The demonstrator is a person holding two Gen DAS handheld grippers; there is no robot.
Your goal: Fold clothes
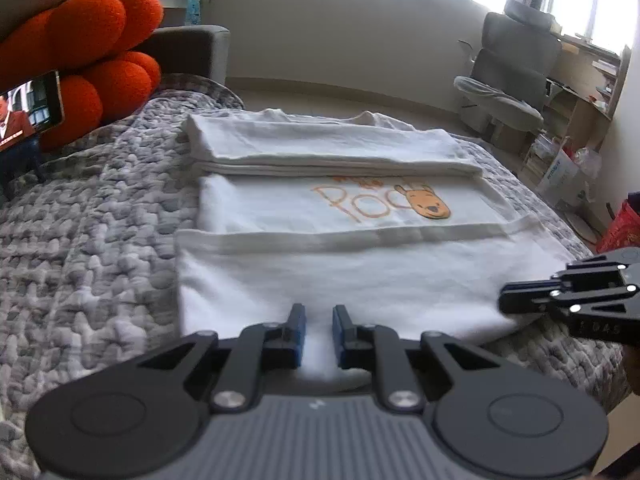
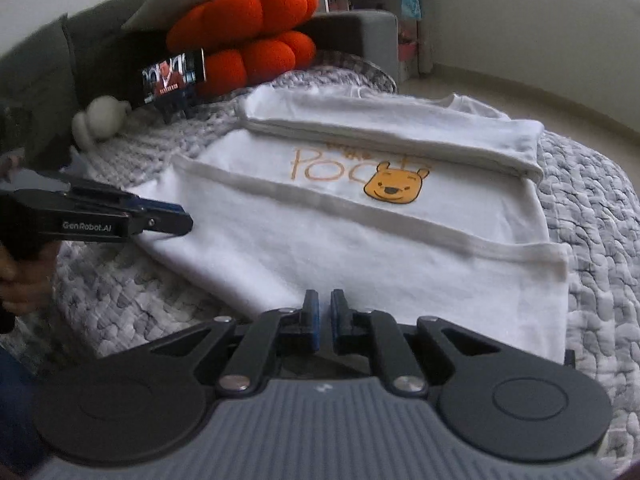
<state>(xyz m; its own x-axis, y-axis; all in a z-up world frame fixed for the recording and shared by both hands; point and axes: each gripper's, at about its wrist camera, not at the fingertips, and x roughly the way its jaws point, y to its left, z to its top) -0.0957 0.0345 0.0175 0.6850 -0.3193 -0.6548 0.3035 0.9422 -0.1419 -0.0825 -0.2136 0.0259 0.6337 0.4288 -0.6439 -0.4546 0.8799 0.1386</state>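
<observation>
White cotton T-shirt with an orange bear print (image 1: 340,240) lies flat on the grey knitted blanket (image 1: 80,260), both long sides folded in toward the print. Left tool (image 1: 319,312) sits over the shirt's near edge, blue pads (image 1: 301,332) slightly apart, nothing pinched. Right tool (image 2: 321,300) is at the near edge too, further right, gap narrower, also empty. Orange bobbled cushion (image 2: 248,40) and a lit phone on a stand (image 2: 172,76) sit far left.

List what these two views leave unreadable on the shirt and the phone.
- White T-shirt: both views, folded flaps cover part of the orange lettering.
- Shirt's near edge: both views, gripper bodies hide it.
- Phone: its picture is too small; the left view's frame edge cuts it off.
</observation>
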